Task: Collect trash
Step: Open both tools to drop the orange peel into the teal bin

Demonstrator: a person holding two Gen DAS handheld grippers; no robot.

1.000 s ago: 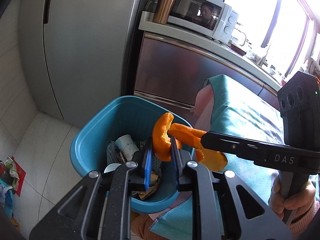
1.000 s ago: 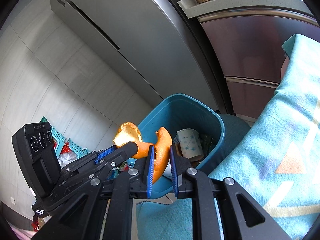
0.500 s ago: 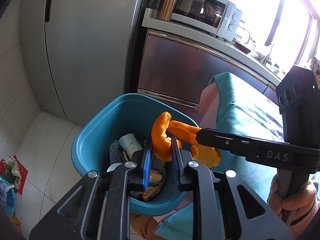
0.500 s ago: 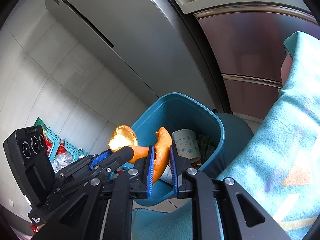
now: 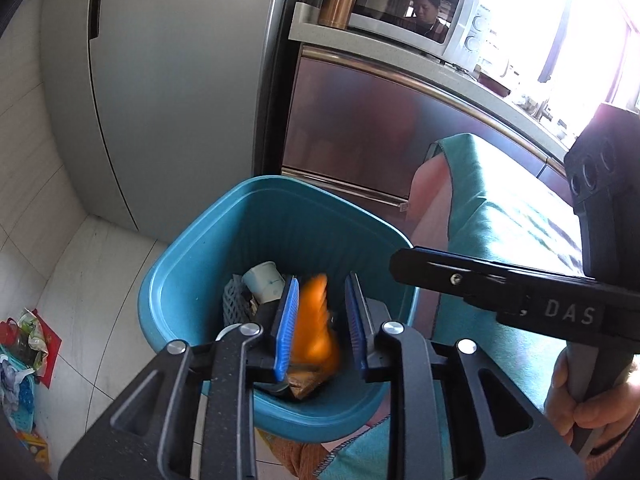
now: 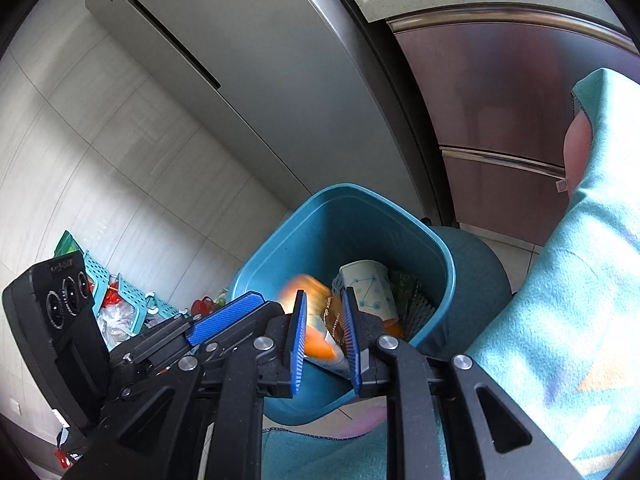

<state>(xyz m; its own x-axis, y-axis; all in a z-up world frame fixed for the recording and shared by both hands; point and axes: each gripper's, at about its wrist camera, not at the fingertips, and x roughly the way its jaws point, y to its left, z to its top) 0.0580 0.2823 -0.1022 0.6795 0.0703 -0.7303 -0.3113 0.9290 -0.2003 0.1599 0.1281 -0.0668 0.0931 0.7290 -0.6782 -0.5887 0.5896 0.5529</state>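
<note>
We are holding both grippers, the left gripper [image 5: 322, 322] and the right gripper [image 6: 323, 330], with fingers apart over the blue bin [image 5: 192, 276] at lower centre, letting the blurred orange peel [image 5: 314, 326] drop inside, clear of the rim.

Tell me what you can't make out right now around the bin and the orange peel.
- Orange peel: motion-blurred in both wrist views, so its shape and whether it touches a finger are unclear.
- Blue bin bottom: hidden under a paper cup and wrappers.
- Bin's near rim: covered by the left gripper and right gripper.
- Bin's foot: cut off by the teal cloth.
</note>
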